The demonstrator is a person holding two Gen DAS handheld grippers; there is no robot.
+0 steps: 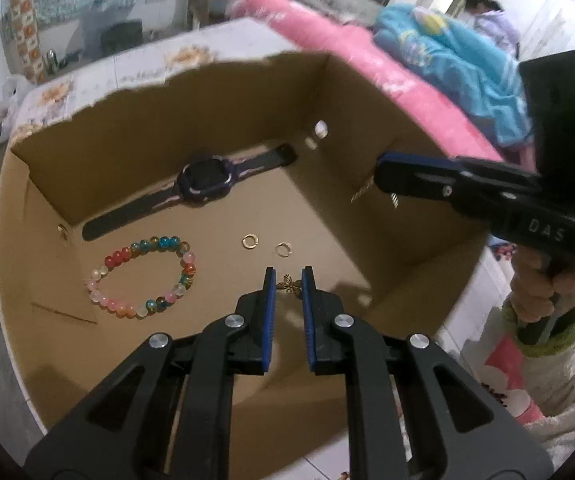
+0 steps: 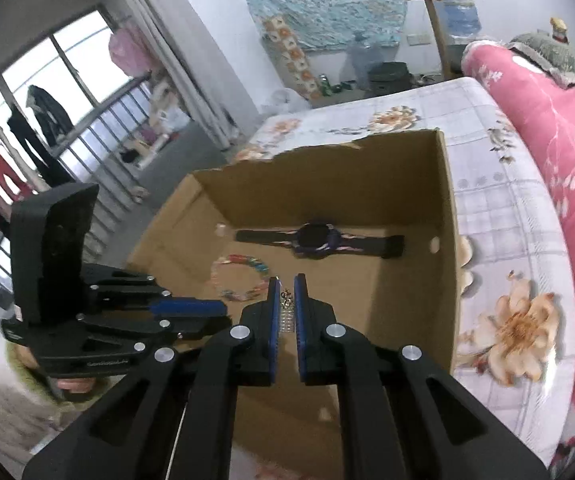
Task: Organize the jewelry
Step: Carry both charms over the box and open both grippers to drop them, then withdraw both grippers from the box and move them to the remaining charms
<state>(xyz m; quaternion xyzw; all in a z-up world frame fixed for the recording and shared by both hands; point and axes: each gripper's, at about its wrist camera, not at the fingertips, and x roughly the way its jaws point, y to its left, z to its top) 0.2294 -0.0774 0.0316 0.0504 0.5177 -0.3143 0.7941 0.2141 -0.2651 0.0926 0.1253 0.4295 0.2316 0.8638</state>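
The left tongs [image 1: 287, 276] fill the bottom of their own view, blue pads a narrow gap apart. A small brass butterfly charm [image 1: 287, 285] shows right between the tips. I cannot tell whether the pads pinch it or it simply lies on the cardboard below them.

The right tongs [image 2: 286, 284] are closed on a short metal chain [image 2: 286, 318], which sits upright between the pads with a darker cluster at its top end. In the left view these tongs reach in from the right edge, a hand [image 1: 535, 292] on the grip, with bits of chain dangling at the nose. Carrying it pinched like that looks deliberate: the piece is too fine to push along.

Both tools point down into a cardboard box [image 1: 147, 152] with a torn rim, which seems to serve as the sorting tray. Each piece on its floor lies apart from the others, so nothing tangles. A bead bracelet [image 1: 143, 276] lies as an open loop at centre left. Two small gold rings [image 1: 250, 241] sit side by side just above the left tips. A dark watch [image 1: 203, 180] stretches flat along the far wall, towards the upper middle.

The box rests on a bed with a flowered sheet [image 2: 507, 220], and a pink quilt [image 2: 547, 100] is bunched at the upper right. My guess is that the chain is next to go on the free floor at the right.
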